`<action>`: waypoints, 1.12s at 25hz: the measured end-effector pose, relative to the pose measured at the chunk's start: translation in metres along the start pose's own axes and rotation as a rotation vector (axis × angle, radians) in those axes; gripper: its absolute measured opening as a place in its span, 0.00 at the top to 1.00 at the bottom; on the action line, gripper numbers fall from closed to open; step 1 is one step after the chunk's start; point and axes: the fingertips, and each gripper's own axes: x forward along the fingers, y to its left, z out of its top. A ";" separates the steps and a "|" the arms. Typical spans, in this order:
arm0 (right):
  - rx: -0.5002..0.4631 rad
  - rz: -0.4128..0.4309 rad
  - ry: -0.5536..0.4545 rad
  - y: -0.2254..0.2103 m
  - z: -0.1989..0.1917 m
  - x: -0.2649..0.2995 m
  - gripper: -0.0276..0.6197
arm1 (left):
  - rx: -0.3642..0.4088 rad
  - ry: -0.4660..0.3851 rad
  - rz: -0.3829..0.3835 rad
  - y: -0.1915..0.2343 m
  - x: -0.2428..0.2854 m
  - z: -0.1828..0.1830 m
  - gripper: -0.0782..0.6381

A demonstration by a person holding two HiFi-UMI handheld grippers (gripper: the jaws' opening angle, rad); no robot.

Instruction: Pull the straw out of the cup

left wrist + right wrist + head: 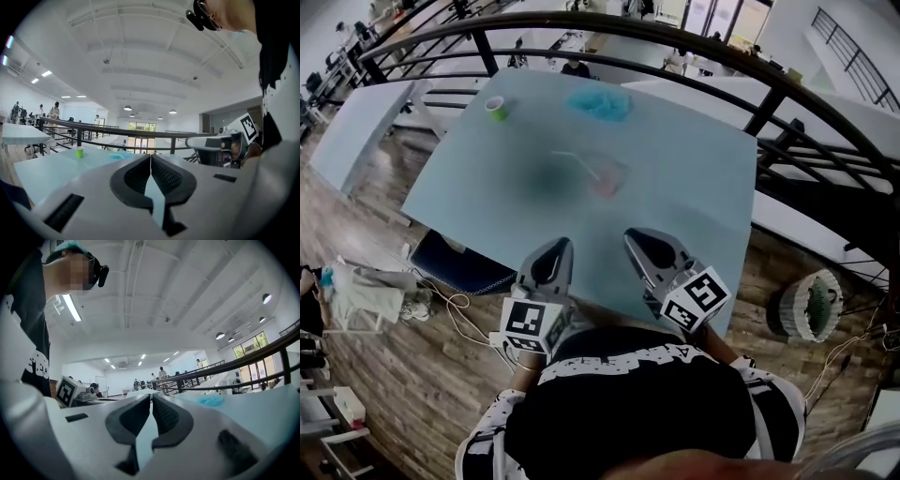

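In the head view a clear cup (609, 178) with a pinkish tint stands near the middle of the pale blue table (694, 187). A thin white straw (577, 161) leans out of it toward the left. My left gripper (562, 243) and right gripper (632, 235) hover side by side over the table's near edge, well short of the cup. Both point at the far side. The left gripper view shows its jaws (150, 157) pressed together, holding nothing. The right gripper (151, 397) is likewise shut and holds nothing. Neither gripper view shows the cup.
A small green cup (497, 108) stands at the table's far left corner, and a blue crumpled thing (600, 103) lies at the far middle. A black railing (787, 94) curves behind the table. A wicker basket (811, 305) sits on the floor at right. A dark chair (459, 262) is tucked under the table's near left.
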 end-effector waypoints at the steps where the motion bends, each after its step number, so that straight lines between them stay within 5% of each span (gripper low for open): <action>1: -0.003 -0.009 0.000 0.000 0.001 0.004 0.91 | -0.003 -0.001 -0.009 0.004 0.001 0.001 0.87; 28: -0.045 -0.204 0.030 0.028 0.001 0.116 0.91 | -0.024 -0.005 -0.214 0.118 0.002 0.007 0.87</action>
